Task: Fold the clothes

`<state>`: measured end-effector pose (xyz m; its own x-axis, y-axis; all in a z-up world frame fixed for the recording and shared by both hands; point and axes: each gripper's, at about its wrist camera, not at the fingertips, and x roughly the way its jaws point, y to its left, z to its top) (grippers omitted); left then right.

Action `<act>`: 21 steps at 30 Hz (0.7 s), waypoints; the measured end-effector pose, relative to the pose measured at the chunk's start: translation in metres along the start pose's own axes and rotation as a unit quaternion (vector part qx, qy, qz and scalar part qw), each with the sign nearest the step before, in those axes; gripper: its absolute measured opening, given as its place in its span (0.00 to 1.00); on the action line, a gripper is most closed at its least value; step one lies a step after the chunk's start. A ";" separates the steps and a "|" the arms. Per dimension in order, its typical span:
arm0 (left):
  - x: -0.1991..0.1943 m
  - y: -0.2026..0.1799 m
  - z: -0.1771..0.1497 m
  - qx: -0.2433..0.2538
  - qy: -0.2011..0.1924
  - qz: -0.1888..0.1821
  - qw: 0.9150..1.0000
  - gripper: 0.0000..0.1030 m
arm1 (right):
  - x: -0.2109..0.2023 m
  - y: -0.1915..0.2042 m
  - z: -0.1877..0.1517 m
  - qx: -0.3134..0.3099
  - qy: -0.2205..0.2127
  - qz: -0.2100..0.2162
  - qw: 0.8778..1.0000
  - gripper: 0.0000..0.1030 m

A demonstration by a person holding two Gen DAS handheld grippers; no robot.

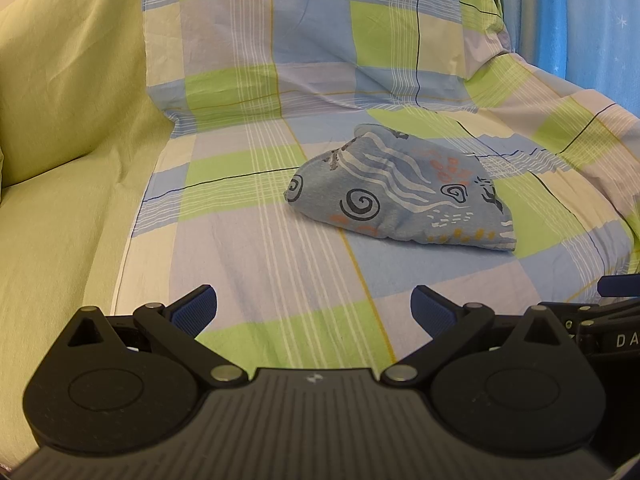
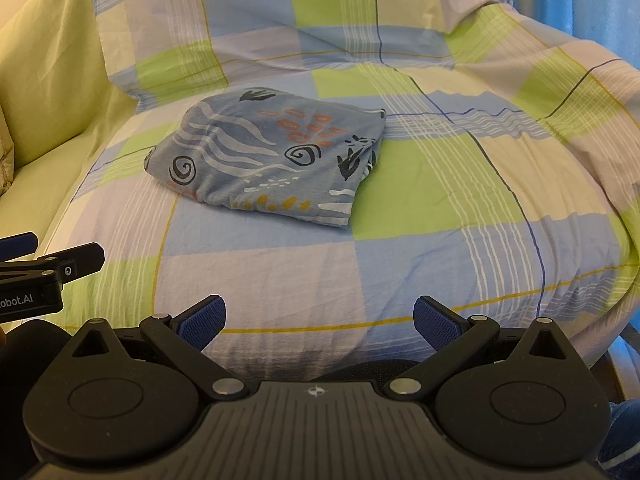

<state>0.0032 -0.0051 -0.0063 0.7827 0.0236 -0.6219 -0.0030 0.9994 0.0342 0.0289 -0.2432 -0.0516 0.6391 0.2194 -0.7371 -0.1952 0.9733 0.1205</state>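
the left gripper has its jaws spread wide, the blue ribbed pads far apart with nothing between them, only the checked bedsheet showing through the gap. it hovers over the near part of the bed, clear of the cloth. the right gripper is the same: jaws wide apart, blue pads empty, checked sheet visible between them. the two tools sit side by side; part of the right one shows at the right edge of the left wrist view, and the left one pokes in at the left edge of the right wrist view, its black body bearing white lettering.

ahead of both, well apart from either set of fingers, lies the folded garment, a compact blue bundle printed with white wavy stripes, dark spirals, orange blotches and small yellow marks. it rests flat on the sheet, touched by nothing, a little to the right of centre in the left view and left of centre in the right view.

behind it the same blue, green and cream checked fabric rises over a pillow. to the left a plain yellow-green cloth covers the side. a blue curtain hangs at the far right.
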 end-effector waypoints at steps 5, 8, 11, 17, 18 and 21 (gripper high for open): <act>0.000 0.000 0.000 0.000 0.000 0.000 1.000 0.99 | 0.000 -0.001 0.000 0.001 0.000 0.000 1.000 1.00; -0.001 0.000 0.000 0.000 -0.001 0.001 1.000 0.99 | 0.000 -0.001 0.000 0.002 0.000 0.001 1.000 1.00; 0.000 0.001 0.000 0.000 -0.001 0.001 1.000 0.99 | -0.001 -0.001 0.000 0.003 0.000 0.000 1.000 1.00; -0.002 0.001 -0.001 -0.001 -0.001 0.000 1.000 0.99 | -0.001 -0.002 0.000 0.003 0.000 -0.001 1.000 1.00; -0.002 0.001 -0.001 -0.001 -0.002 0.000 1.000 0.99 | -0.001 -0.003 0.000 0.003 -0.001 -0.001 1.000 1.00; -0.002 0.000 -0.001 -0.001 -0.002 0.001 1.000 0.99 | -0.001 -0.002 0.000 0.003 -0.001 -0.001 1.000 1.00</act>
<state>0.0016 -0.0046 -0.0058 0.7850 0.0247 -0.6190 -0.0049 0.9994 0.0337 0.0289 -0.2449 -0.0513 0.6406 0.2167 -0.7367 -0.1882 0.9744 0.1229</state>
